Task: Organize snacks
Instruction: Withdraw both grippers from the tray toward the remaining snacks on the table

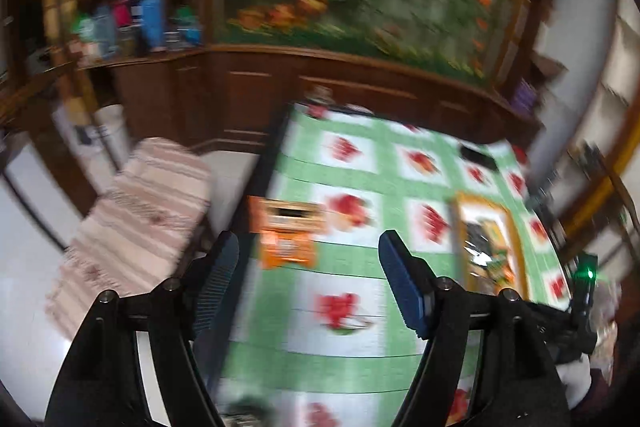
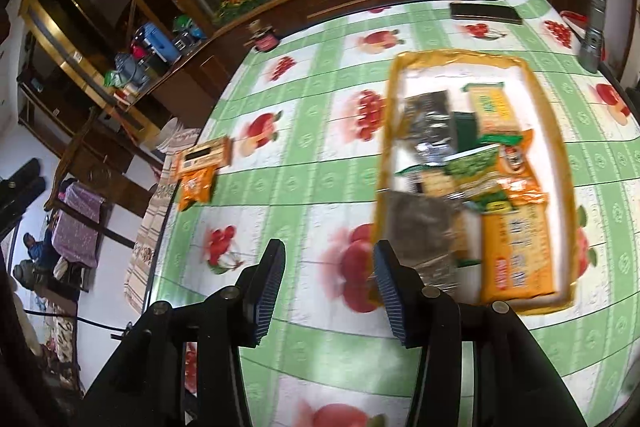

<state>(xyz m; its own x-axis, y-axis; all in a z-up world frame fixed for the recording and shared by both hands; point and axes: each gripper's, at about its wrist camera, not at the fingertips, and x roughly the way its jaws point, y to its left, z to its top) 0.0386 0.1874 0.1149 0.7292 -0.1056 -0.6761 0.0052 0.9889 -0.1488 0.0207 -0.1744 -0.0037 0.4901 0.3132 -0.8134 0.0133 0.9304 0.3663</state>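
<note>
A yellow-rimmed tray [image 2: 550, 131] on the green fruit-print tablecloth holds several snack packets: a large orange one [image 2: 516, 255], green ones [image 2: 476, 163] and dark ones [image 2: 432, 123]. The tray also shows in the left wrist view [image 1: 456, 219], blurred. Near the table's left edge lie an orange-and-tan box [image 2: 206, 153] and a small orange packet [image 2: 196, 185]; the same box [image 1: 288, 215] and packet [image 1: 286, 249] lie ahead of my left gripper. My left gripper [image 1: 308, 247] is open and empty above the table. My right gripper [image 2: 330, 255] is open and empty, just left of the tray's near corner.
A dark flat case [image 2: 484, 13], a small red jar [image 2: 264, 37] and a grey cylinder [image 2: 594, 39] stand at the table's far side. A chair with a striped cushion [image 1: 136, 211] stands left of the table. Dark wood cabinets [image 1: 320, 87] run behind.
</note>
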